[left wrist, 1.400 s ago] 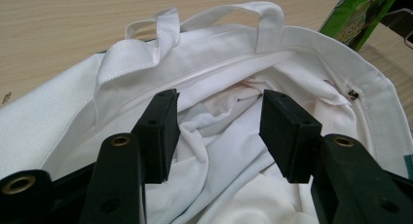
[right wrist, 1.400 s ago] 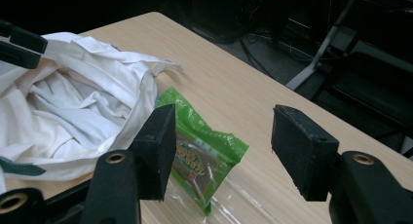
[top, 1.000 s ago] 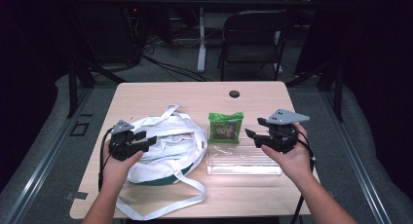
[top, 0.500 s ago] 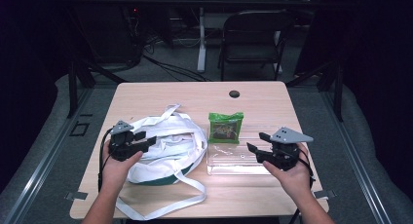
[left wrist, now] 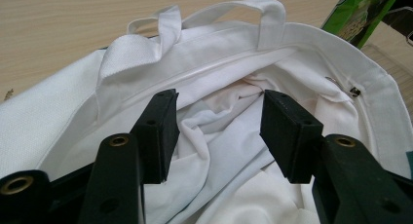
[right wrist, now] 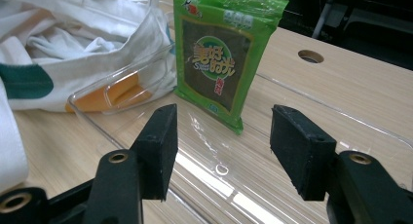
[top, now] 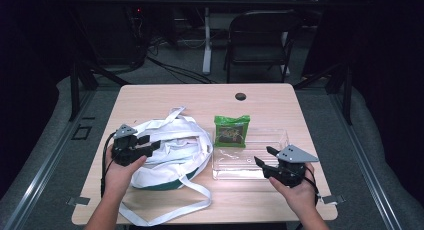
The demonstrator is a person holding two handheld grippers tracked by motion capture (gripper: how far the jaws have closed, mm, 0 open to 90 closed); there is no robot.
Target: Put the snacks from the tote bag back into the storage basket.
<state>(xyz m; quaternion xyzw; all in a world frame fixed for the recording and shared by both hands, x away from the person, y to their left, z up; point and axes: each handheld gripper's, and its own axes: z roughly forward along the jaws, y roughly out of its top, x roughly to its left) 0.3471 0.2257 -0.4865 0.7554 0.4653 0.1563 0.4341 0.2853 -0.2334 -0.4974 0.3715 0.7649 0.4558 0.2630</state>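
Nothing has yet been gripped, so the work is judged to be at an early stage: a green snack packet (top: 231, 131) is seen leaning upright at the far left corner of a clear plastic tray (top: 277, 140), close beside a white tote bag (top: 170, 155) that lies slumped on the wooden table (top: 200, 97) with its mouth open. The left gripper (top: 149, 144) is held over the near edge of the bag; in the left gripper view its jaws are spread wide above the crumpled white lining (left wrist: 219, 151), with no cloth pinched between them. The right gripper (top: 264, 156) is held low at the near side of the tray, and in the right gripper view its jaws stand parted and empty, with the packet (right wrist: 221, 58) framed between them but well apart from them. Still to be done, it is judged, are the closing on the packet, its lifting from the tray, and its placing in the bag, whose rim would probably be held open by the left gripper.
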